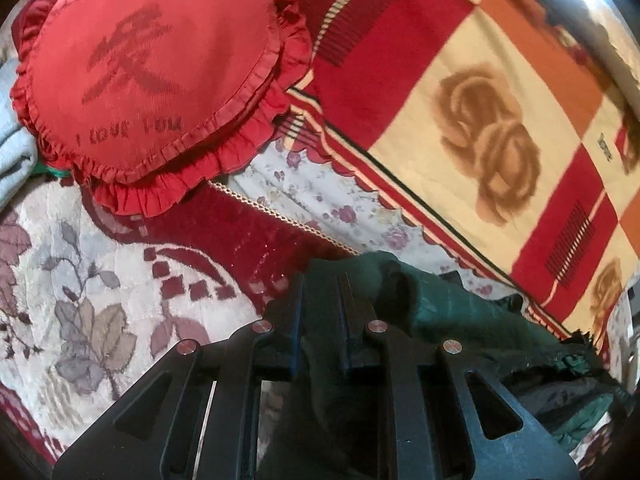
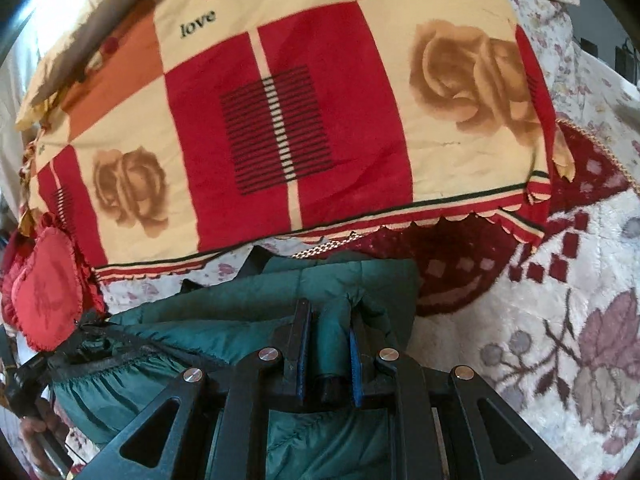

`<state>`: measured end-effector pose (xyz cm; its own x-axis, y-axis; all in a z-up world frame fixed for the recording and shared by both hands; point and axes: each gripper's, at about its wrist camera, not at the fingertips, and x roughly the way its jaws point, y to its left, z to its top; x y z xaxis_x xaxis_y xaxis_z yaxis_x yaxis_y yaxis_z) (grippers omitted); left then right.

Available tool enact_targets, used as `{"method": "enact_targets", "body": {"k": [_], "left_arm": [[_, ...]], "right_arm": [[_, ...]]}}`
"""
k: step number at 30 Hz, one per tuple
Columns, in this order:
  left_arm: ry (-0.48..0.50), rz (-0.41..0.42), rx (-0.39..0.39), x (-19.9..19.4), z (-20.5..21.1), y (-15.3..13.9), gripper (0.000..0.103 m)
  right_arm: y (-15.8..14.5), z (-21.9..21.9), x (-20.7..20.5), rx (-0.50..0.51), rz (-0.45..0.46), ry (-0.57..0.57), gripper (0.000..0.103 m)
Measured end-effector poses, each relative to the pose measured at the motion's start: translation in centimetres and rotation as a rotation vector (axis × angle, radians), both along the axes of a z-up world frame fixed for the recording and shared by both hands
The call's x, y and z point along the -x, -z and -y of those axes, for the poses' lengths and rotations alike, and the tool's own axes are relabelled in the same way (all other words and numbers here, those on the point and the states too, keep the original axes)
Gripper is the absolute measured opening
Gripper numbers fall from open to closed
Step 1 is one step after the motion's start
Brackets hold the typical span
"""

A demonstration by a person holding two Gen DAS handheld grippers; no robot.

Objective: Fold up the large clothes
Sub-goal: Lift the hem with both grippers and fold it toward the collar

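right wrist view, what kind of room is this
Most likely a bedroom, on a bed: a floral bedspread covers the surface, a folded rose-print blanket lies on it, and a red heart cushion sits beside that. Both tools grip a green padded jacket.

the jacket (image 2: pixel 224 320) is dark green with a black trim, and each tool (image 2: pixel 326 340) is black, the right one showing blue pads (image 2: pixel 355 360). the heart cushion (image 1: pixel 148 76) is red with a darker red frill, a dark woven character and the words "i love you", while the blanket (image 2: pixel 280 120) is checked in red, cream and orange with brown roses, dark striped squares and the word "love". the bedspread (image 1: pixel 92 292) is off-white with grey and mauve leaves, dark red squares and a dark red band.
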<state>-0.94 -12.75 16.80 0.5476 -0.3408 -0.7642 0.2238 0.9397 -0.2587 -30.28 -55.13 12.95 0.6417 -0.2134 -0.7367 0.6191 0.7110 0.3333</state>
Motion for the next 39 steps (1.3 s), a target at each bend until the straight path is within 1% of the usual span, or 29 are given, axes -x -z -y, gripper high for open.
{"method": "enact_targets", "body": {"k": [2, 6, 10, 12, 13, 15, 16, 17, 18, 19, 20, 21, 23, 24, 25, 28, 29, 30, 31, 33, 36, 38, 39], "left_arm": [[-0.003, -0.006, 0.002, -0.4, -0.1, 0.3, 0.014], [0.012, -0.012, 0.002, -0.6, 0.0, 0.8, 0.014], [0.017, -0.015, 0.016, -0.6, 0.0, 0.9, 0.014], [0.018, -0.015, 0.029, -0.6, -0.2, 0.8, 0.014], [0.024, -0.022, 0.048, -0.6, -0.4, 0.7, 0.014], [0.029, -0.035, 0.080, -0.5, -0.7, 0.3, 0.014], [0.032, -0.033, 0.096, -0.3, -1.0, 0.1, 0.014], [0.038, -0.027, 0.101, 0.0, -1.1, -0.2, 0.014], [0.044, -0.021, 0.100, 0.2, -1.2, -0.5, 0.014], [0.053, -0.008, 0.090, 0.5, -1.3, -1.0, 0.016], [0.057, 0.001, 0.084, 0.8, -1.3, -1.2, 0.017], [0.063, 0.015, 0.080, 1.2, -1.4, -1.6, 0.022], [0.071, 0.032, 0.086, 2.0, -1.6, -2.0, 0.036], [0.078, 0.041, 0.099, 2.7, -1.6, -2.1, 0.048], [0.085, 0.047, 0.110, 3.2, -1.6, -2.1, 0.055], [0.121, 0.055, 0.114, 5.1, -0.6, -1.8, 0.055], [0.133, 0.058, 0.112, 5.6, -0.2, -1.5, 0.055], [0.144, 0.059, 0.101, 6.2, 0.4, -1.1, 0.055], [0.157, 0.056, 0.071, 6.9, 1.3, -0.4, 0.055], [0.184, 0.052, 0.013, 7.7, 2.9, 0.9, 0.055], [0.194, 0.063, -0.066, 8.0, 4.7, 2.9, 0.055], [0.191, 0.074, -0.117, 7.3, 5.7, 4.1, 0.055], [0.190, 0.072, -0.128, 7.0, 6.0, 4.5, 0.055]], "right_arm": [[0.7, 0.4, -0.7, -0.004, -0.004, 0.013, 0.015], [3.0, 1.2, -2.5, -0.001, -0.058, 0.028, 0.015], [4.3, 0.8, -3.9, 0.052, -0.101, 0.034, 0.015], [4.6, 0.6, -4.4, 0.074, -0.116, 0.034, 0.015], [4.8, 0.7, -4.5, 0.074, -0.123, 0.031, 0.015], [4.7, 1.0, -4.3, 0.049, -0.116, 0.025, 0.017], [4.5, 1.1, -4.1, 0.036, -0.100, 0.020, 0.022], [4.1, 1.2, -3.8, 0.026, -0.077, 0.015, 0.031], [3.3, 1.2, -3.2, 0.024, -0.044, 0.016, 0.035], [2.5, 1.1, -2.5, 0.040, -0.023, 0.032, 0.047], [1.5, 0.8, -1.6, 0.078, -0.015, 0.062, 0.066], [0.6, 0.5, -0.9, 0.103, 0.007, 0.082, 0.071], [-1.0, -0.4, 0.5, 0.109, 0.061, 0.070, 0.071], [-1.8, -1.2, 1.0, 0.092, 0.081, 0.036, 0.071], [-2.2, -1.9, 1.2, 0.085, 0.091, 0.008, 0.071], [-3.0, -6.2, 1.1, 0.112, 0.102, -0.128, 0.071], [-2.8, -8.3, 0.4, 0.139, 0.080, -0.203, 0.071], [-2.5, -9.6, -0.2, 0.155, 0.061, -0.250, 0.071], [-2.1, -11.3, -1.2, 0.175, 0.035, -0.310, 0.070], [-0.8, -14.0, -3.6, 0.213, -0.006, -0.395, 0.066], [1.1, -15.7, -7.0, 0.297, -0.056, -0.419, 0.061], [2.2, -15.6, -9.1, 0.325, -0.082, -0.400, 0.058], [2.8, -15.2, -10.0, 0.331, -0.095, -0.382, 0.058]]}}
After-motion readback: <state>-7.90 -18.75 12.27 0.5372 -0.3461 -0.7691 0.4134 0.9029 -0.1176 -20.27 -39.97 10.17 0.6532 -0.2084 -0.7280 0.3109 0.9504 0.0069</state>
